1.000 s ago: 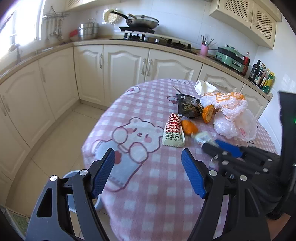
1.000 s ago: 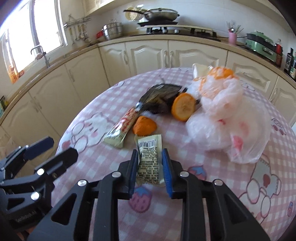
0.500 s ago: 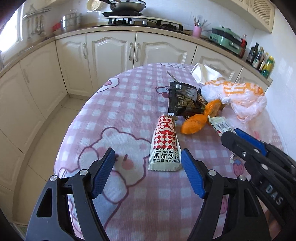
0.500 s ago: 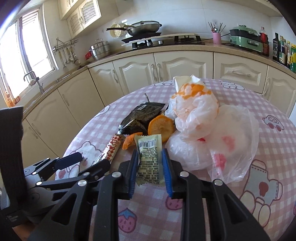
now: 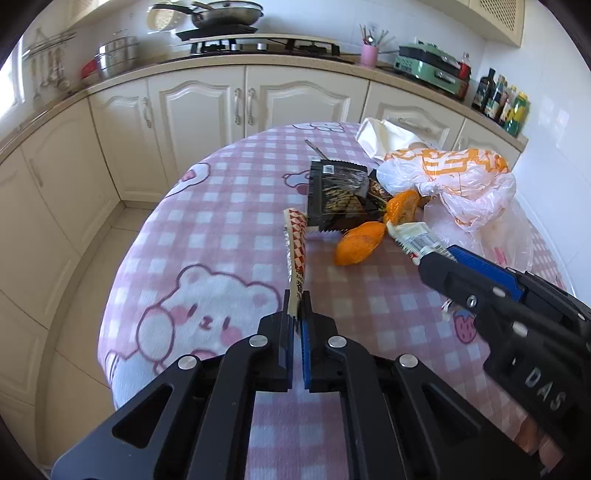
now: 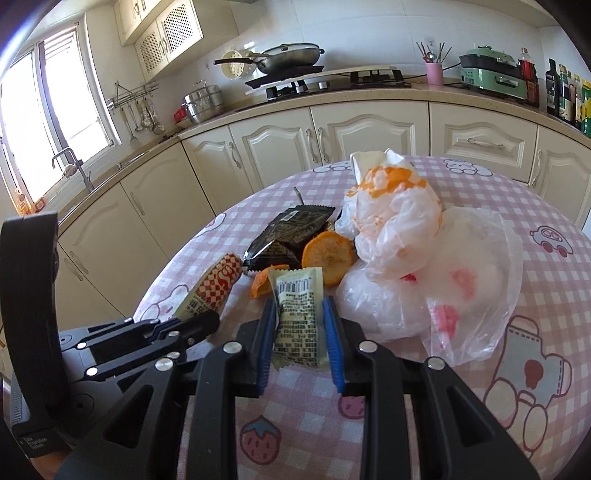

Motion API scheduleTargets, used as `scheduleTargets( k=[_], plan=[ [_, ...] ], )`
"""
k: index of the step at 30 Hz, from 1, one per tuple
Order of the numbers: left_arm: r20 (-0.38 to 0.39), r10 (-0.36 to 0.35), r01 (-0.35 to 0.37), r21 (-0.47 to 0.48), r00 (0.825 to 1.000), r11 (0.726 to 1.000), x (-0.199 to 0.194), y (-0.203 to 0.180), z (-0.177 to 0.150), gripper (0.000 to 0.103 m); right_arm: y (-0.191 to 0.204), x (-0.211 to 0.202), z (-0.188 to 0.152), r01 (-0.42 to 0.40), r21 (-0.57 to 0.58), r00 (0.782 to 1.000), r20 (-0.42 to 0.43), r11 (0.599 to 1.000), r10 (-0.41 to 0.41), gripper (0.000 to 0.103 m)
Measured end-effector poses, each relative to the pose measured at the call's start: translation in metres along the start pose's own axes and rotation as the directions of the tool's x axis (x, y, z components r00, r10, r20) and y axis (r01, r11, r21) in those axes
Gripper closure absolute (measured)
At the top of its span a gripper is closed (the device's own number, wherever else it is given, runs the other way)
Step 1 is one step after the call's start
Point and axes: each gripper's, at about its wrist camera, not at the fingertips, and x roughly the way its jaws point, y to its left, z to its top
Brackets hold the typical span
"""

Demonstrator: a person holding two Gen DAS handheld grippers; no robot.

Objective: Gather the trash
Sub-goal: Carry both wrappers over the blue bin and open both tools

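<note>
My left gripper [image 5: 296,309] is shut on the near end of a red-and-white checked sachet [image 5: 296,254], which stands on edge over the pink checked tablecloth [image 5: 207,236]; it also shows in the right wrist view [image 6: 214,288]. My right gripper [image 6: 300,318] is shut on a cream barcode packet [image 6: 300,317], seen from the side in the left wrist view [image 5: 412,236]. Orange peel pieces [image 5: 358,242] [image 6: 327,254], a black snack wrapper [image 5: 338,195] [image 6: 291,230] and crumpled plastic bags [image 5: 458,181] [image 6: 417,258] lie beyond.
The round table's left edge drops to a tiled floor [image 5: 92,258]. Cream kitchen cabinets [image 5: 243,107] and a counter with a stove and pan [image 5: 229,16] stand behind. The left gripper body [image 6: 110,343] sits close beside my right gripper.
My left gripper went from wide open to shut on the checked sachet and tipped it up on edge. My right gripper kept its hold on the barcode packet.
</note>
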Motion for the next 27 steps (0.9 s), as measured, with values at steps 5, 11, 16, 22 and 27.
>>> scheduleTargets(
  k=[5, 11, 16, 22, 27],
  plan=[
    [0.050, -0.034, 0.036, -0.031, 0.998, 0.999, -0.024, 0.008, -0.014, 0.102, 0.004, -0.009, -0.006, -0.007, -0.004, 1.000, 0.007, 1.000, 0.007, 0.078],
    [0.112, -0.029, 0.037, -0.067, 0.993, 0.997, -0.060, 0.025, -0.030, 0.102, 0.025, -0.023, -0.014, -0.029, -0.032, 0.999, 0.019, 0.999, 0.030, 0.078],
    [0.149, 0.003, 0.014, -0.113, 0.989, 0.994, -0.085, 0.050, -0.043, 0.102, 0.062, -0.029, -0.017, -0.070, -0.085, 0.997, 0.022, 0.994, 0.072, 0.078],
    [0.169, 0.073, -0.040, -0.191, 0.983, 0.981, -0.106, 0.090, -0.063, 0.102, 0.117, -0.027, -0.020, -0.136, -0.157, 0.990, 0.010, 0.978, 0.140, 0.078],
    [0.166, 0.139, -0.093, -0.258, 0.976, 0.961, -0.119, 0.129, -0.083, 0.102, 0.166, -0.013, -0.028, -0.204, -0.216, 0.979, -0.029, 0.955, 0.203, 0.078]
  ],
)
